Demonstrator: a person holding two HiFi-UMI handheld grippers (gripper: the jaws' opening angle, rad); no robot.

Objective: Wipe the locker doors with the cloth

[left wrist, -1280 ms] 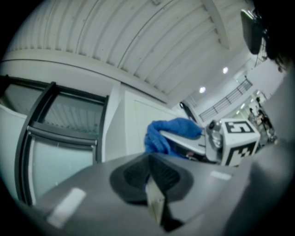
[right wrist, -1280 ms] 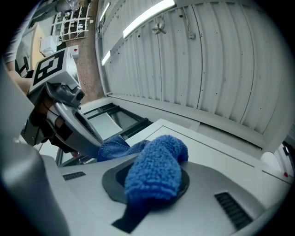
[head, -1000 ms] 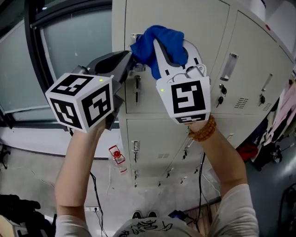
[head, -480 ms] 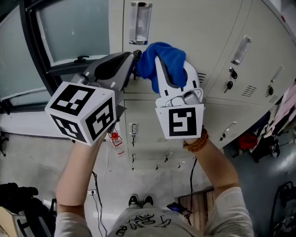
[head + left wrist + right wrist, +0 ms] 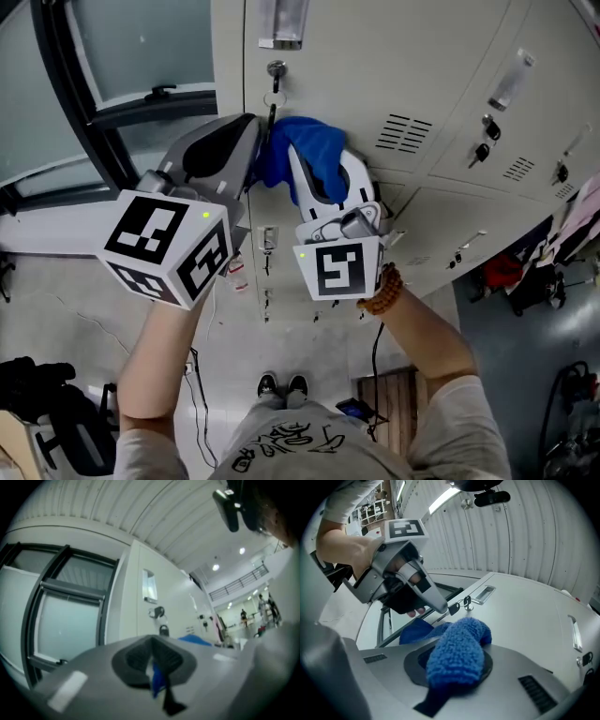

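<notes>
- The cloth (image 5: 314, 145) lies against a locker door (image 5: 375, 66), just below the key (image 5: 275, 70) in its lock.
- The left gripper (image 5: 255, 145) pinches the cloth's left edge; the right gripper (image 5: 322, 183) clamps it from the right.
- A window (image 5: 131, 47) stands left of the lockers.

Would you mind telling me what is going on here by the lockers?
A person holds a gripper in each hand. The right gripper is shut on a bunched blue cloth, and the left gripper pinches an edge of the same cloth. The cloth is held up at a pale locker door, just below the key in its lock. Whether it presses on the door cannot be told.
</notes>
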